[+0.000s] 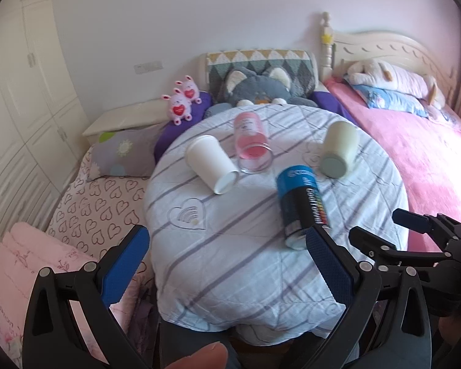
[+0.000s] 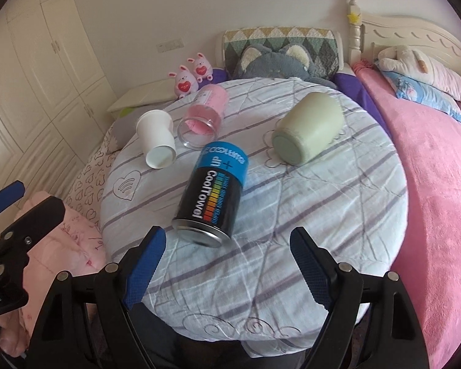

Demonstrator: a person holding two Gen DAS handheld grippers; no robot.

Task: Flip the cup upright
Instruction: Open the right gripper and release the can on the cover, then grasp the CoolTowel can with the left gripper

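Several cups lie on their sides on a round table point(image 1: 230, 276) point(image 2: 261, 292) with a striped cloth. A white paper cup point(image 1: 210, 163) point(image 2: 156, 141), a clear pink glass point(image 1: 252, 141) point(image 2: 204, 118), a pale green mug point(image 1: 338, 150) point(image 2: 307, 129) and a blue-black "CoolTowel" can point(image 1: 301, 206) point(image 2: 213, 196). My left gripper point(image 1: 227, 240) is open and empty at the table's near edge. My right gripper point(image 2: 227, 243) is open and empty, just short of the can's base; it also shows in the left wrist view point(image 1: 384, 230).
A bed with a pink blanket point(image 2: 439, 184) lies to the right. A grey plush cat point(image 1: 258, 87), pillows and two pink bunny toys point(image 1: 183, 97) sit behind the table. Heart-print bedding point(image 1: 98, 209) and a white wardrobe point(image 1: 21, 107) are at left.
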